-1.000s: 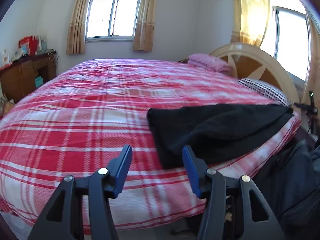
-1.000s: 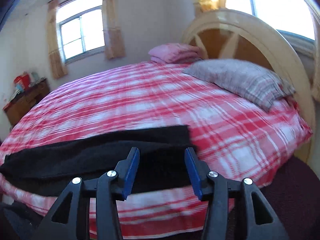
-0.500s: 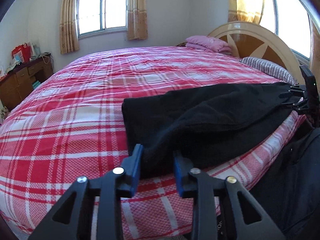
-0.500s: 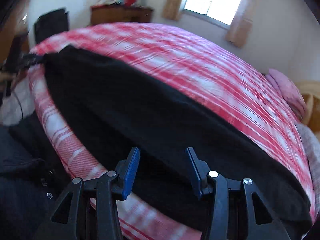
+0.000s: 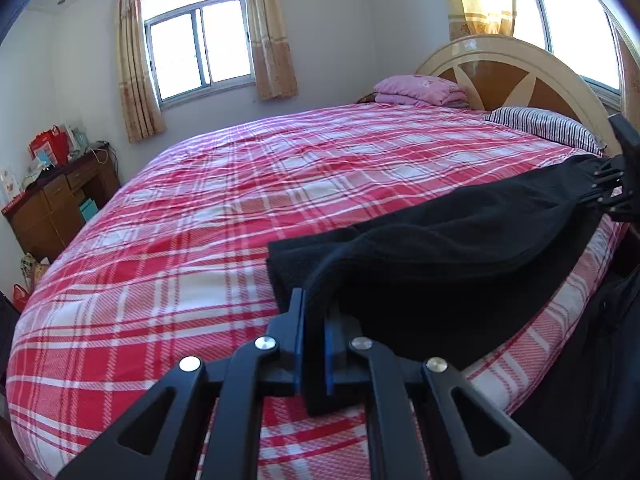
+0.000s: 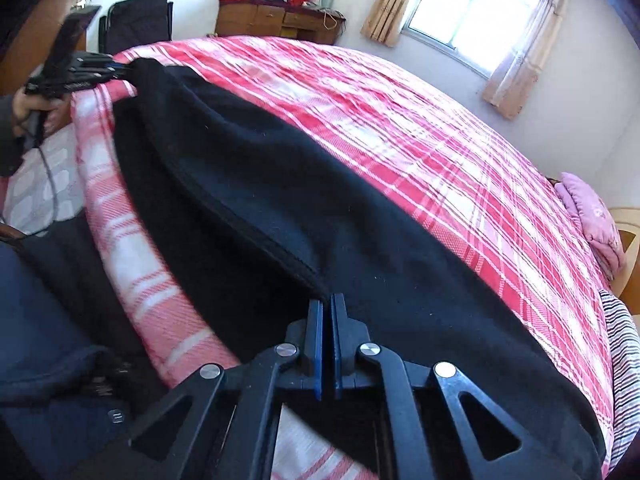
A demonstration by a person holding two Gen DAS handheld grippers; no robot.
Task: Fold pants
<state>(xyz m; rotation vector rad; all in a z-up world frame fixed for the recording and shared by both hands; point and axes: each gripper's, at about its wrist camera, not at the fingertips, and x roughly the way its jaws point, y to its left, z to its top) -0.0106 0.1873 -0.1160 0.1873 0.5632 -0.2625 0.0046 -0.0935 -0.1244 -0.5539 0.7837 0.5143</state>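
Your left gripper [image 5: 313, 344], at the bottom centre of its own view, had its blue pads clamped on a fold of the black pants [image 5: 440, 264]; the cloth ran up between the jaws and spread away toward the right of the frame. In the right wrist view the same gripper [image 6: 120, 68] appeared at the upper left, pinching one end of the pants [image 6: 280, 184], with your hand [image 6: 24, 108] around its handle below it.

Your right gripper [image 6: 327, 320], low in the centre of its view, was pressed nearly closed on a thin edge of the dark fabric, where a seam met the jaws. From there the pants ran in a long band toward the upper left of the frame. In the left wrist view this gripper [image 5: 608, 192] sat at the right edge, holding the far end of the garment.

The pants hung taut between the two tools along the near edge of the bed [image 5: 180, 240], over its red-and-white plaid cover. A striped pillow [image 5: 544, 124] and a folded pink blanket [image 5: 420, 90] lay near the headboard [image 5: 520, 64] at the upper right.
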